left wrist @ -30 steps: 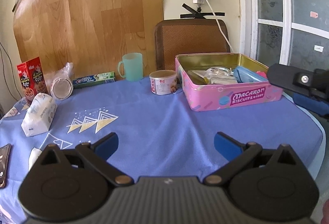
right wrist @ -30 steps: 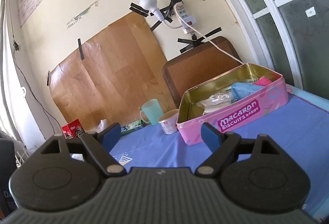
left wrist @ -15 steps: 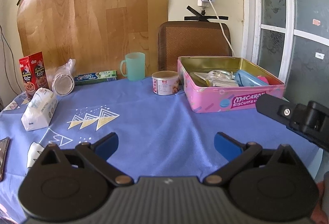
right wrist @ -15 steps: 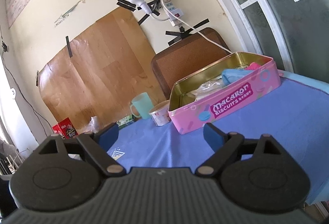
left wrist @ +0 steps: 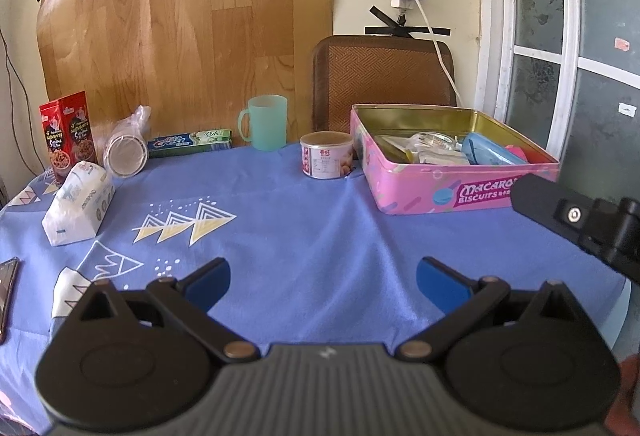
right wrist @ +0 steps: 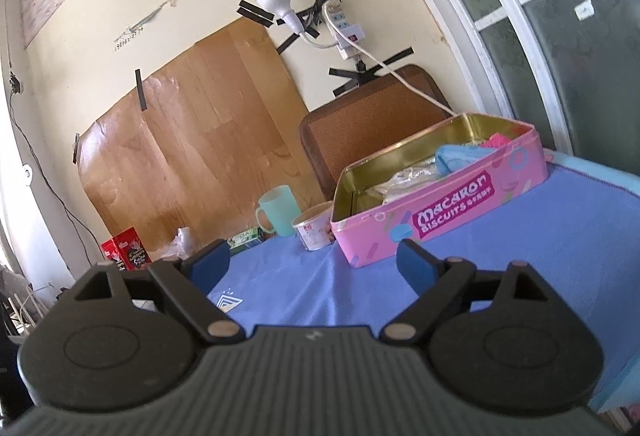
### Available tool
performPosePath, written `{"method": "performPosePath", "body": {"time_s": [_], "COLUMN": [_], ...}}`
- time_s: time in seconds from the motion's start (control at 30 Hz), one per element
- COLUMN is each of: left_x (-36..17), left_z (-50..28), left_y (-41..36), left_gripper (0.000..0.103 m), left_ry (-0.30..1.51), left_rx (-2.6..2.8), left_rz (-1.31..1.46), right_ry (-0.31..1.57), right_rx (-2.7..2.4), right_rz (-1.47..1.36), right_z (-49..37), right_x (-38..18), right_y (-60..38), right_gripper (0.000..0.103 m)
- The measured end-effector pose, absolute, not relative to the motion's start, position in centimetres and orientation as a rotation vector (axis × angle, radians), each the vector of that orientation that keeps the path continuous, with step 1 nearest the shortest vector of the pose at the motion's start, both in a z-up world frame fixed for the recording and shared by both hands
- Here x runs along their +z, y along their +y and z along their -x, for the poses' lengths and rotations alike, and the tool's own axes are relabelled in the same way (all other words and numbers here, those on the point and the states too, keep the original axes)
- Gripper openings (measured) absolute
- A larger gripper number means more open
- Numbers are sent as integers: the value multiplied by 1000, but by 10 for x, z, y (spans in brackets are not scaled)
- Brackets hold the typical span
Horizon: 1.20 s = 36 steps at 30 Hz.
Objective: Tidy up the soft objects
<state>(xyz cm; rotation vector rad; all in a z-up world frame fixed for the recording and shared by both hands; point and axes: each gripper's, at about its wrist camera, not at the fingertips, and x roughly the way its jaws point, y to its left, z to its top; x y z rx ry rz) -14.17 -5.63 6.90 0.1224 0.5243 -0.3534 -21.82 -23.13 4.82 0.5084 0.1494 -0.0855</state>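
Observation:
An open pink biscuit tin [left wrist: 440,191] [right wrist: 444,211] stands at the right of the blue-clothed table and holds a blue pouch [left wrist: 486,151], a pink item and clear packets. A white tissue pack [left wrist: 76,203] lies at the left. My left gripper [left wrist: 322,282] hovers open over the cloth near the front edge, nothing between its blue pads. My right gripper [right wrist: 314,264] is open too, raised and aimed toward the tin, empty. Part of the right gripper's black body [left wrist: 580,220] shows at the right edge of the left wrist view.
Along the back stand a red snack box [left wrist: 68,135], a wrapped cup stack [left wrist: 126,151], a toothpaste box [left wrist: 188,141], a green mug [left wrist: 266,121] and a small can [left wrist: 326,159]. A phone [left wrist: 6,292] lies at the left edge. A brown chair back [left wrist: 384,75] is behind the table.
In the left wrist view the right gripper's body has dropped lower along the right edge, from beside the tin to below it. Both grippers stay open; objects have not moved.

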Motion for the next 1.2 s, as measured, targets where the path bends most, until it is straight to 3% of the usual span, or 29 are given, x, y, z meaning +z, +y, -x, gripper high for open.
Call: {"method": "performPosePath", "body": {"time_s": [0.53,1.2], "left_x": [64,31], "left_z": [133,31], "left_y": [-51,-41], "left_gripper": [103,103], "left_ry": [506,643], "left_rx": [-333,-343], "left_rz": [-120,-64], "right_ry": [154,309], "right_rx": [-96,-116], "right_rz": [-469,-406], "right_z": [211,123], "right_x": [50,46], "right_y": [-235,-236], "right_gripper": [94,95]}}
